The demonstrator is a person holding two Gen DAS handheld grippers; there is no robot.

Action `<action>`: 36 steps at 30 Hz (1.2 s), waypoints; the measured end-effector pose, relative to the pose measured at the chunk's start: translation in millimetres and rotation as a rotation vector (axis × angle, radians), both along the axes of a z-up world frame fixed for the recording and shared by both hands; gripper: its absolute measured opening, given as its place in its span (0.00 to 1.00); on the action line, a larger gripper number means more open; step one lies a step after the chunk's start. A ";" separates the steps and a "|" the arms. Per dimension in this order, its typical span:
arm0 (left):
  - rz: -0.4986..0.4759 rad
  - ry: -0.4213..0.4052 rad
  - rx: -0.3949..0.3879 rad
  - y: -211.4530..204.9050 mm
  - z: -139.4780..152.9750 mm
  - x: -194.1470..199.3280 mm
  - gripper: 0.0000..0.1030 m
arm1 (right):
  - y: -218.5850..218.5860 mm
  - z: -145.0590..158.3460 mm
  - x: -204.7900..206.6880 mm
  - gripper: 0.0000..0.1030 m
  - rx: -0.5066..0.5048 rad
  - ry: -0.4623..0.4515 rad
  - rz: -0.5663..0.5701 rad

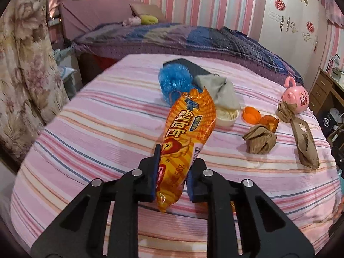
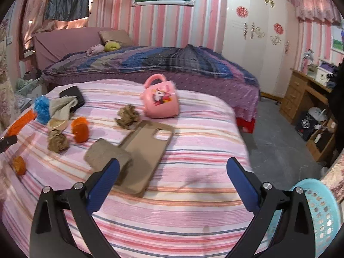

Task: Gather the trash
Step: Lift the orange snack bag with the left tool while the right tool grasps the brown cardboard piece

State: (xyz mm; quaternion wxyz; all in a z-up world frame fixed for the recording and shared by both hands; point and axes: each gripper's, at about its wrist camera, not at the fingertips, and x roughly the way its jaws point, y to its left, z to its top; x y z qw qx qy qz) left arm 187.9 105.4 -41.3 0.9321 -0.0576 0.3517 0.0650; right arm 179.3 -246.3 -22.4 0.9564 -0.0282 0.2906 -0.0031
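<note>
My left gripper (image 1: 173,163) is shut on an orange snack wrapper (image 1: 189,126) and holds it upright above the pink striped bedspread (image 1: 86,133). The wrapper's edge also shows at the far left of the right wrist view (image 2: 20,122). Two crumpled brown paper balls (image 1: 259,138) (image 1: 284,110) lie to the right; they also show in the right wrist view (image 2: 57,140) (image 2: 128,116). My right gripper (image 2: 173,169) is open and empty above the bedspread, near a grey cardboard piece (image 2: 105,153). A light blue perforated basket (image 2: 318,217) stands at the lower right.
On the bedspread lie a blue scrunchy ball (image 1: 174,80), a grey cloth (image 1: 221,90), a small cream bowl (image 1: 226,116), orange plastic caps (image 2: 80,129), a tan phone case (image 2: 148,148), a pink mug (image 2: 160,101) and a dark phone (image 2: 73,95). A purple bed (image 2: 150,64) lies behind.
</note>
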 end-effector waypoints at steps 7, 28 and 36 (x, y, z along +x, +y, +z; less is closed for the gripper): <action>0.009 -0.021 0.038 0.4 6.4 -5.0 0.18 | 35.4 -10.9 12.3 0.95 0.019 0.048 0.100; 0.012 -0.059 0.036 2.7 16.2 -12.5 0.18 | 52.4 -24.8 31.3 0.57 0.082 0.132 0.131; -0.016 -0.095 0.066 -17.3 24.5 -24.5 0.18 | 29.5 -13.3 15.4 0.57 0.075 0.091 0.102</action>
